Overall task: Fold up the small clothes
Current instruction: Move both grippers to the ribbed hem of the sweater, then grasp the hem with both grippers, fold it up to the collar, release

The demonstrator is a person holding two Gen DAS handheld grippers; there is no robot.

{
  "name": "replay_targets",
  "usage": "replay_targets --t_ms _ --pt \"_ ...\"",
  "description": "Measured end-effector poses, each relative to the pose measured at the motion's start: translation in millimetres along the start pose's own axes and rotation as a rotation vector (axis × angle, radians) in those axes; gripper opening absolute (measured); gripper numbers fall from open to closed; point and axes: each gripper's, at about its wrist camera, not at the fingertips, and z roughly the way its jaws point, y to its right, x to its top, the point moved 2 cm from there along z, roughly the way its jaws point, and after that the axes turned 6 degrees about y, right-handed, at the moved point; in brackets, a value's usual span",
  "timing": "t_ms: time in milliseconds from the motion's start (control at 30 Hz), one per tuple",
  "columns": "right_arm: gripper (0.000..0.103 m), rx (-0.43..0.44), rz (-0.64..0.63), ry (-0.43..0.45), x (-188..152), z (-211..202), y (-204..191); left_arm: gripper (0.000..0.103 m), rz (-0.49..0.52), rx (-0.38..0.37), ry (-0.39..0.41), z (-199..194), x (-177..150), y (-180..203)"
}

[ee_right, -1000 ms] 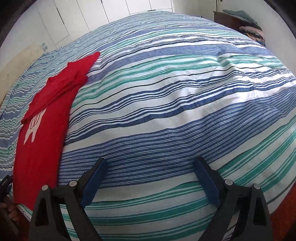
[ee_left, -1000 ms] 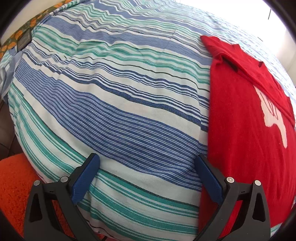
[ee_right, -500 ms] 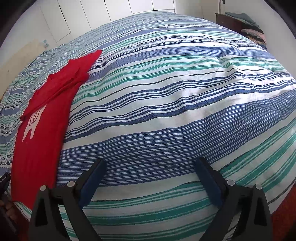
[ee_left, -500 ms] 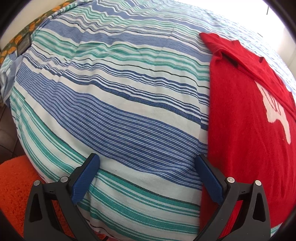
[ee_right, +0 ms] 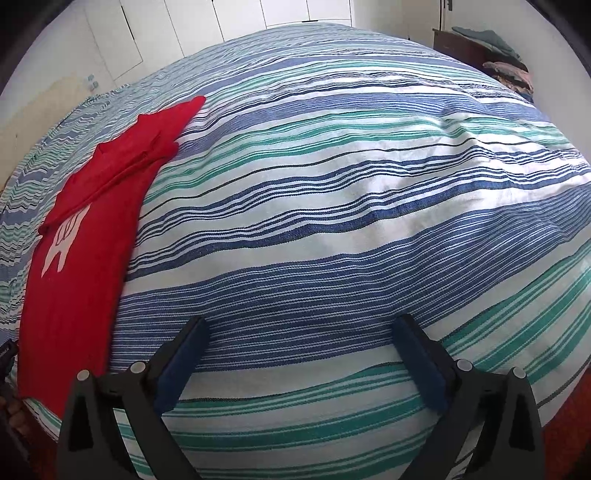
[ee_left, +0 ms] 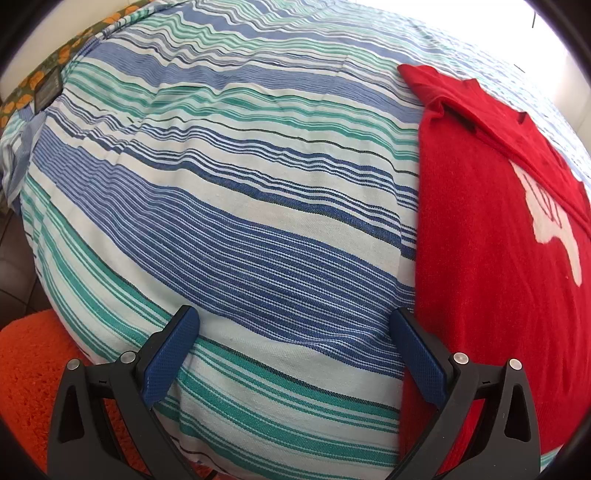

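Red shirt (ee_left: 491,236) lies flat on the bed (ee_left: 229,206), w/ a white print (ee_left: 554,229) on the chest; top part is folded over itself, so a doubled band of red runs diagonally across the far end near the collar. In left wrist view it fills the right side of the frame, its straight left edge running down past the right finger; in right wrist view the same shirt (ee_right: 88,236) sits far left, well apart from the tongs there, white print (ee_right: 62,243) facing up. Bed cover is striped blue, teal & white w/ thin dark lines, slightly rumpled. Left tongs (ee_left: 295,354) are spread wide, nothing between the blue pads (ee_left: 170,358); they hover over bare striped cover, right pad (ee_left: 417,354) just beside the shirt's edge, can't tell if touching. Right tongs (ee_right: 299,362) also spread wide & empty, over bare cover near the bed's front edge. Orange fuzzy rug (ee_left: 26,373) shows at lower left of left view. Right view also has white closet doors (ee_right: 207,22) behind the bed & a dark dresser (ee_right: 465,44) w/ piled clothes at far right. Fingertips of a hand (ee_right: 13,413) show at the bottom left edge of right view, partly cut off.
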Motion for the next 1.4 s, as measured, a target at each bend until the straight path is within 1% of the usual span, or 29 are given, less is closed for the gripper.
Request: replay_targets --t_ms 67,100,167,200,233,300,333,367,433,500,533,567,600,667,733,800,833,867,900,933,967,1000,1033,1133,1233,1333,1400 --pt "0.1 0.005 0.006 0.0 1 -1 1 0.099 -0.006 -0.006 -0.021 -9 3 -4" --pt "0.099 0.013 0.016 0.0 2 -3 2 0.098 -0.022 -0.035 -0.021 -20 4 -7" --pt "0.097 0.042 0.051 -0.001 9 -14 5 0.097 -0.06 -0.18 0.011 -48 3 -15" --pt "0.093 0.09 0.074 0.004 12 -24 5 0.097 -0.063 -0.242 0.015 -58 0 -16" --pt "0.092 0.161 0.087 0.013 14 -35 3 0.097 -0.05 -0.279 0.006 -63 -3 -15" --pt "0.092 0.283 0.07 0.021 15 -56 -9 0.097 -0.006 -0.338 -0.053 -63 -16 -7" --pt "0.092 0.343 0.043 0.016 13 -63 -18 0.095 0.003 -0.358 -0.089 -60 -23 -2" --pt "0.092 0.4 0.018 -0.008 9 -68 -28 0.093 0.011 -0.366 -0.111 -58 -26 2" --pt "0.091 0.495 -0.021 -0.086 -3 -68 -51 0.093 0.045 -0.372 -0.118 -58 -28 12" --pt "0.089 0.552 -0.06 -0.138 -15 -67 -68 0.093 0.068 -0.377 -0.127 -56 -30 19" --pt "0.088 0.557 -0.082 -0.155 -22 -65 -75 0.09 0.07 -0.383 -0.138 -54 -30 20" --pt "0.087 0.555 -0.097 -0.168 -27 -64 -80 0.083 0.069 -0.393 -0.151 -53 -31 21" --pt "0.086 0.559 -0.103 -0.179 -30 -62 -83 0.078 0.067 -0.403 -0.164 -53 -33 21" --pt "0.083 0.585 -0.102 -0.199 -33 -58 -86 0.062 0.057 -0.441 -0.201 -51 -37 24" --pt "0.078 0.617 -0.085 -0.222 -33 -50 -89 0.057 0.049 -0.456 -0.225 -48 -40 26" --pt "0.075 0.621 -0.059 -0.244 -34 -42 -91 0.057 0.063 -0.463 -0.244 -46 -42 30" --pt "0.073 0.635 -0.05 -0.258 -36 -39 -93 0.055 0.072 -0.465 -0.259 -45 -44 32" --pt "0.07 0.649 -0.045 -0.282 -38 -34 -95 0.048 0.08 -0.463 -0.268 -45 -45 33" --pt "0.061 0.65 -0.045 -0.311 -40 -29 -97 0.042 0.088 -0.464 -0.276 -45 -46 33" --pt "0.047 0.639 -0.05 -0.329 -42 -26 -99 0.017 0.093 -0.465 -0.284 -45 -46 33" --pt "0.04 0.631 -0.058 -0.333 -43 -24 -100 0.007 0.095 -0.477 -0.3 -44 -47 34" --pt "0.017 0.628 -0.064 -0.333 -42 -24 -100 0.007 0.089 -0.48 -0.298 -46 -47 34" --pt "0.005 0.63 -0.06 -0.335 -42 -24 -99 0.006 0.084 -0.487 -0.291 -49 -46 32" --pt "0.005 0.633 -0.056 -0.293 -39 -33 -96 0.006 0.041 -0.531 -0.273 -63 -42 24" --pt "0.005 0.648 -0.017 -0.237 -31 -44 -89 0.005 -0.046 -0.616 -0.251 -79 -28 15" --pt "0.005 0.68 0.024 -0.17 -14 -52 -89 0.005 -0.135 -0.704 -0.207 -88 3 12" --pt "0.005 0.705 0.077 -0.122 5 -53 -90 0.005 -0.18 -0.748 -0.176 -87 33 17"
